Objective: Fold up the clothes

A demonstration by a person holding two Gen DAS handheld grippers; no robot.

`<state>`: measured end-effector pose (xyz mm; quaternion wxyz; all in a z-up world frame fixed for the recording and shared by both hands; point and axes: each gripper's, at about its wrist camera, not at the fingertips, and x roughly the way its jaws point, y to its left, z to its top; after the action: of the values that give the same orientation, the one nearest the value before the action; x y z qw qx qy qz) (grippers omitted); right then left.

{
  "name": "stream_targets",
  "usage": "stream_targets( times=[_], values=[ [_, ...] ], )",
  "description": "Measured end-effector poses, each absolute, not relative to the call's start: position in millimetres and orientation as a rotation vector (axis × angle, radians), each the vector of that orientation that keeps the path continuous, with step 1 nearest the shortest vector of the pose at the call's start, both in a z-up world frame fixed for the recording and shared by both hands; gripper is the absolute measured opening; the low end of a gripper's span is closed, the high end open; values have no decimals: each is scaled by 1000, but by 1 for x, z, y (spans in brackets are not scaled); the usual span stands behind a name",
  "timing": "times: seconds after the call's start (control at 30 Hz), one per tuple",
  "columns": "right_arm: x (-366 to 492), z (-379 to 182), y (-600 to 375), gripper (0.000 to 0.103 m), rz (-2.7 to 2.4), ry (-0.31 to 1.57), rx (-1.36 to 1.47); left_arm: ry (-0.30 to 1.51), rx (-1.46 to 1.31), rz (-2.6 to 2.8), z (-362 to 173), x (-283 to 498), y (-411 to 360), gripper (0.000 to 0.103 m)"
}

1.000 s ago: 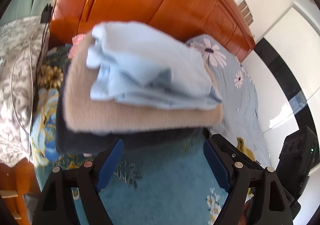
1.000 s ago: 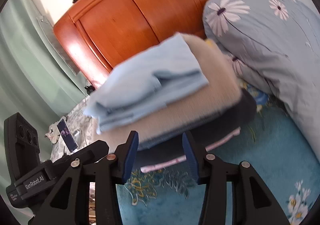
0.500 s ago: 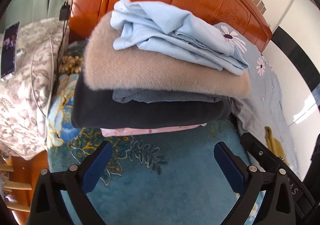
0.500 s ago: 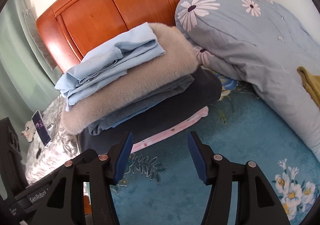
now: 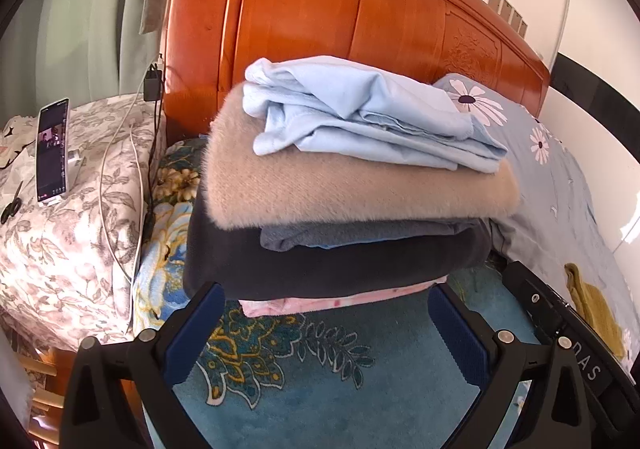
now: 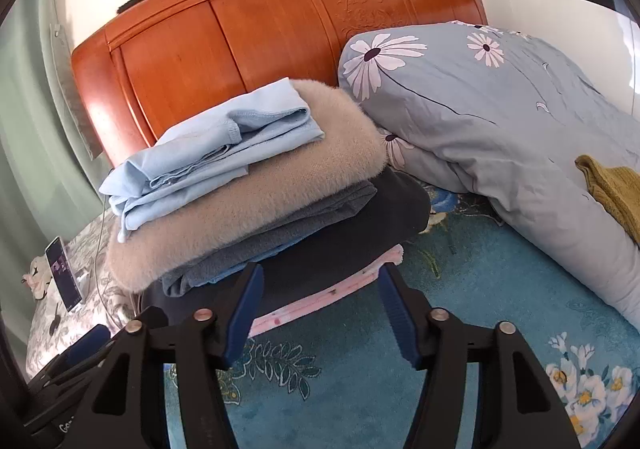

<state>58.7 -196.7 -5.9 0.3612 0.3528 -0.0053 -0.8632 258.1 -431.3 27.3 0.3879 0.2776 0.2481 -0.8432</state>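
Both grippers tilt down toward the teal floral blanket [image 5: 360,389] on the bed, side by side before a stack of folded clothes [image 5: 344,209]. The left gripper [image 5: 324,333] has its fingers spread wide, released, with nothing between them. The right gripper [image 6: 320,313] is opening, its fingers clear of the pink bottom garment [image 6: 340,297] just beyond them. The light blue garment [image 6: 216,153] lies on top, against the wooden headboard [image 6: 260,37], beside a flowered duvet [image 6: 500,121].
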Motion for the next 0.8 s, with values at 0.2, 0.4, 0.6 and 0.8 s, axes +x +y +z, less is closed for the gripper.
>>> stream_targets(
  times=[0.2,0.4,0.6,0.8],
  values=[
    [54,-12,-207,72,-2230,-21,915,580,719,-2110,24,251,-441,103],
    [48,-14,-219,81,-2236,17,891,538,695,-2089,23,249,-454,103],
    [39,-15,-231,89,-2232,32,878,515,696,-2089,24,243,-468,103],
    [32,-16,-240,93,-2233,75,863,530,697,-2087,23,236,-479,103]
  ],
)
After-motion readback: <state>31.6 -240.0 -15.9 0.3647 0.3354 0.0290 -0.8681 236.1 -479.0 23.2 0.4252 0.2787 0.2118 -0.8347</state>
